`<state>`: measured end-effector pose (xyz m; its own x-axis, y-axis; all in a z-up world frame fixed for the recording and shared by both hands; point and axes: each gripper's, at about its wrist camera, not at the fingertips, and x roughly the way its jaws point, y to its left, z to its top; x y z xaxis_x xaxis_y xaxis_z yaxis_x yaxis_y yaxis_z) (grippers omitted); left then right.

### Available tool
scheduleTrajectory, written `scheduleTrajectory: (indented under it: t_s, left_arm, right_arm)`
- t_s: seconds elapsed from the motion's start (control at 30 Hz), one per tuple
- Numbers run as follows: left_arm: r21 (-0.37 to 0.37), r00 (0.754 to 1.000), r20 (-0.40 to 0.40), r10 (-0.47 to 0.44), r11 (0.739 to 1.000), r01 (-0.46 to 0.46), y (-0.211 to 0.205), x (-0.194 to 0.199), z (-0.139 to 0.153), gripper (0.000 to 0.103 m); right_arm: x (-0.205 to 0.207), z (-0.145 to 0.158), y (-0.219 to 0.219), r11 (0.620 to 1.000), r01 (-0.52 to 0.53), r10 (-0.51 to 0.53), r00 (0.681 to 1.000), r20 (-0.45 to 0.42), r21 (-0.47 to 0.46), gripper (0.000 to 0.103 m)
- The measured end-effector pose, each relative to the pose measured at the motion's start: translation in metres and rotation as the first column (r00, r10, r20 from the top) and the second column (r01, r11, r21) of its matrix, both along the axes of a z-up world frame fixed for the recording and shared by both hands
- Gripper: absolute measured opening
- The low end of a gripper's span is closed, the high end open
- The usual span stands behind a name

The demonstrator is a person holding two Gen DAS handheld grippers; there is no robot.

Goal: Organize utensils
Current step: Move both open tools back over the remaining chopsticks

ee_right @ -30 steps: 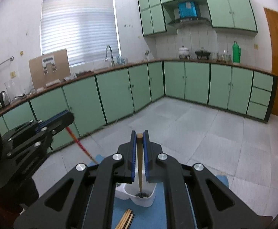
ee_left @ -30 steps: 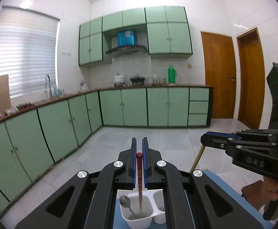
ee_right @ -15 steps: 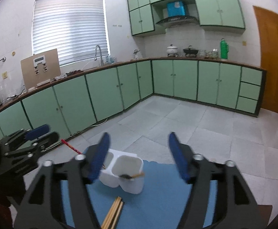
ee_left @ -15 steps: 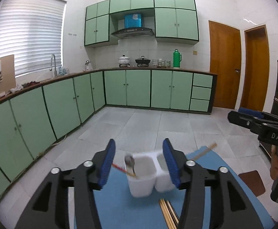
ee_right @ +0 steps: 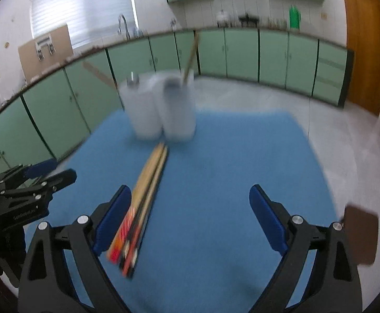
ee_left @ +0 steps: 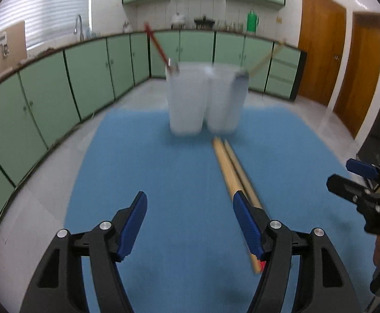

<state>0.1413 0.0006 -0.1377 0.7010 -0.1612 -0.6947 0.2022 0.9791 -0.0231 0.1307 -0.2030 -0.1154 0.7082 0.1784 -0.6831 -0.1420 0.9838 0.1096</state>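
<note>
A white two-compartment holder [ee_left: 205, 99] [ee_right: 161, 107] stands at the far side of the blue mat [ee_left: 164, 182]. A red chopstick [ee_left: 156, 44] and a spoon tip [ee_right: 132, 79] stick out of its left cup, and a wooden chopstick [ee_left: 265, 57] [ee_right: 191, 54] leans out of its right cup. A bundle of chopsticks [ee_left: 231, 167] [ee_right: 145, 198] lies on the mat in front of the holder. My left gripper [ee_left: 188, 198] hovers low over the mat, jaws opening, nothing between them; the bundle runs under its right finger. My right gripper [ee_right: 190, 190] is also opening and empty, with the bundle beside its left finger.
Each gripper shows at the edge of the other's view: right gripper [ee_left: 359, 180], left gripper [ee_right: 41, 177]. The mat ends at pale floor tiles, with green cabinets [ee_left: 46, 83] behind. A brown seat [ee_right: 359, 234] sits off the mat's right edge. Wooden doors [ee_left: 320, 57] stand far right.
Both grippers let go of the chopsticks they held upright over the holder, opened wide and dropped toward the mat. The released chopsticks now lean in the holder's cups.
</note>
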Motion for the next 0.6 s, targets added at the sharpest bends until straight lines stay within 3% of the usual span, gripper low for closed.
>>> scheduleTrajectory:
  t_s: [0.27, 0.6]
  left_arm:
    - [0.042, 0.994, -0.110, -0.014, 0.999, 0.019, -0.008, -0.022, -0.042, 0.067]
    - [0.070, 0.992, -0.129, -0.011, 0.997, 0.021, -0.007, -0.034, -0.047, 0.067]
  right_arm:
    - [-0.033, -0.043, 0.021, 1.000, -0.027, 0.029, 0.994, -0.110, 0.015, 0.078]
    - [-0.040, -0.053, 0.044, 0.995, -0.094, 0.086, 0.985, -0.151, -0.041, 0.072]
